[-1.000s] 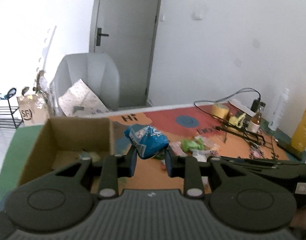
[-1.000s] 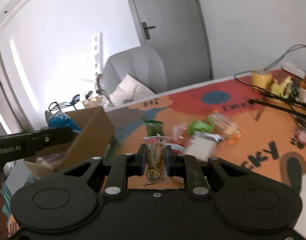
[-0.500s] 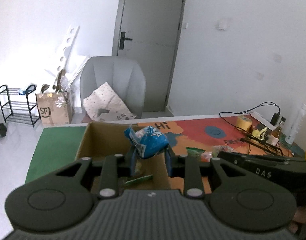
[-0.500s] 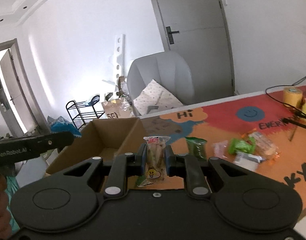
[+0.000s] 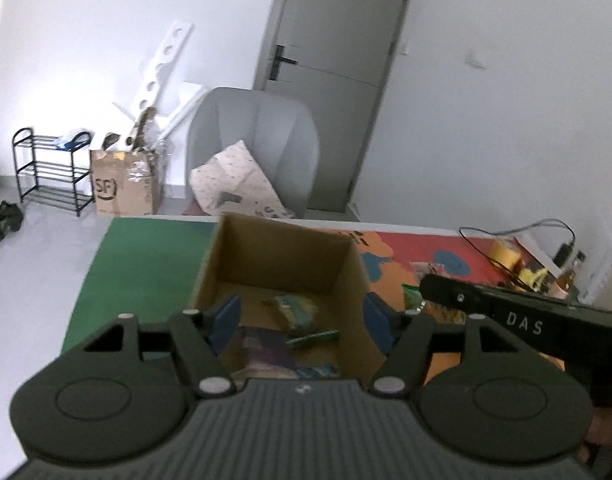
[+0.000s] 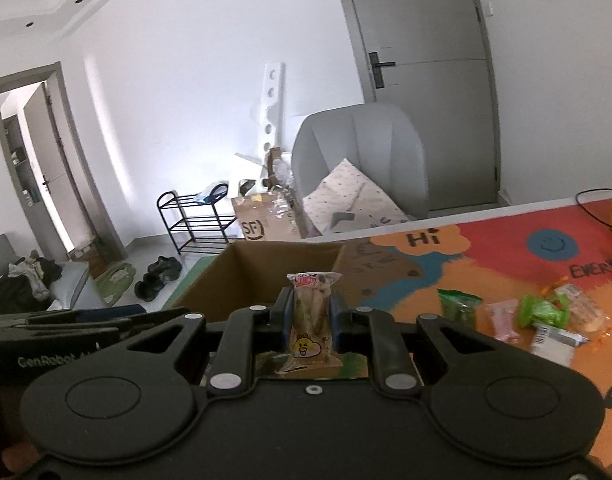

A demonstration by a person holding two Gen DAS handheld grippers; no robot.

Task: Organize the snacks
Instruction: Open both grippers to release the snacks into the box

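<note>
I see the cardboard box (image 5: pixel 281 264) mouth open from above; my right gripper (image 5: pixel 506 316) crowds its right wall.

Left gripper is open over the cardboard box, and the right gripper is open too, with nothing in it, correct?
Not quite. The left gripper is open over the cardboard box, but the right gripper is not open: the right wrist view shows it shut on a clear snack packet with a cartoon face, held upright just short of the box.

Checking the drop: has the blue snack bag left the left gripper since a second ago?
Yes. The left gripper is open and empty above the brown cardboard box.
</note>
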